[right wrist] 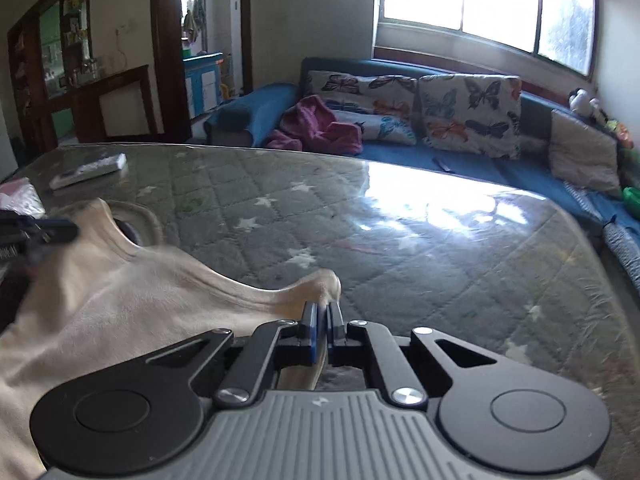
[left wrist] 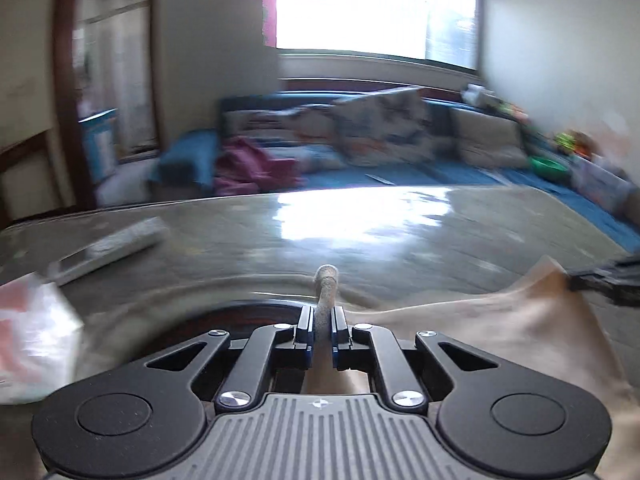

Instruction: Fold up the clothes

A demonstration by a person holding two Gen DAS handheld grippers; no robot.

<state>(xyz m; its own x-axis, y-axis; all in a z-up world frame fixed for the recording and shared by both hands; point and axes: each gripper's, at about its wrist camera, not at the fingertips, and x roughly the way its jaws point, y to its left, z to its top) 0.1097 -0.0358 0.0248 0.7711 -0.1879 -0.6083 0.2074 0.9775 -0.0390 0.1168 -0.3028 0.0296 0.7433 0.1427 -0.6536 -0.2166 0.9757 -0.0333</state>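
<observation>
A beige garment (right wrist: 120, 300) hangs stretched between both grippers above the grey quilted table (right wrist: 400, 240). My left gripper (left wrist: 322, 316) is shut on a bunched edge of the garment (left wrist: 500, 320), which pokes out past its fingertips. My right gripper (right wrist: 322, 312) is shut on another corner of the garment. The right gripper shows at the right edge of the left wrist view (left wrist: 608, 280), and the left gripper at the left edge of the right wrist view (right wrist: 36, 232). The garment's neckline (right wrist: 136, 220) curves between them.
A white remote (right wrist: 90, 170) lies at the table's far left, also seen in the left wrist view (left wrist: 108, 250). A plastic bag (left wrist: 32, 332) sits at the left. A blue sofa (right wrist: 460, 160) with butterfly cushions and a pink cloth (right wrist: 316, 128) stands behind the table.
</observation>
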